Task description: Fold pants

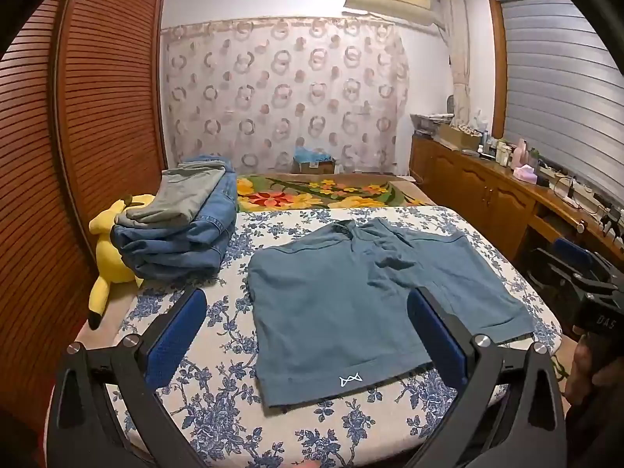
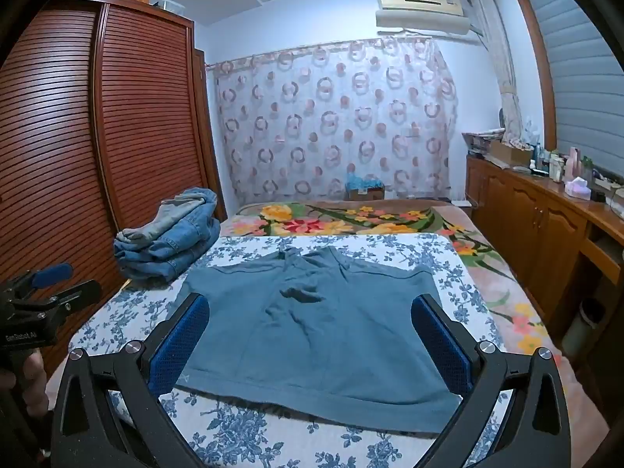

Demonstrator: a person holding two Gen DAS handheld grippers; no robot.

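Pants (image 1: 351, 304), a teal-blue pair of shorts, lie spread flat on the bed (image 1: 218, 397), which wears a white sheet with blue flowers. To their left, near but apart, sits a stack of folded jeans (image 1: 175, 234) with a grey garment on top, and a yellow plush toy (image 1: 109, 257) lies beside the stack at the bed's edge. A flowered blanket (image 1: 312, 193) covers the bed beyond. The shorts show light creases near the crotch and a small white logo (image 1: 350, 380) at one leg hem. Both legs point toward the cameras. The left hand-held gripper (image 1: 306, 335) hangs released above the near hem, gripping nothing; the right hand-held gripper (image 2: 308, 335) is likewise spread wide over the shorts.
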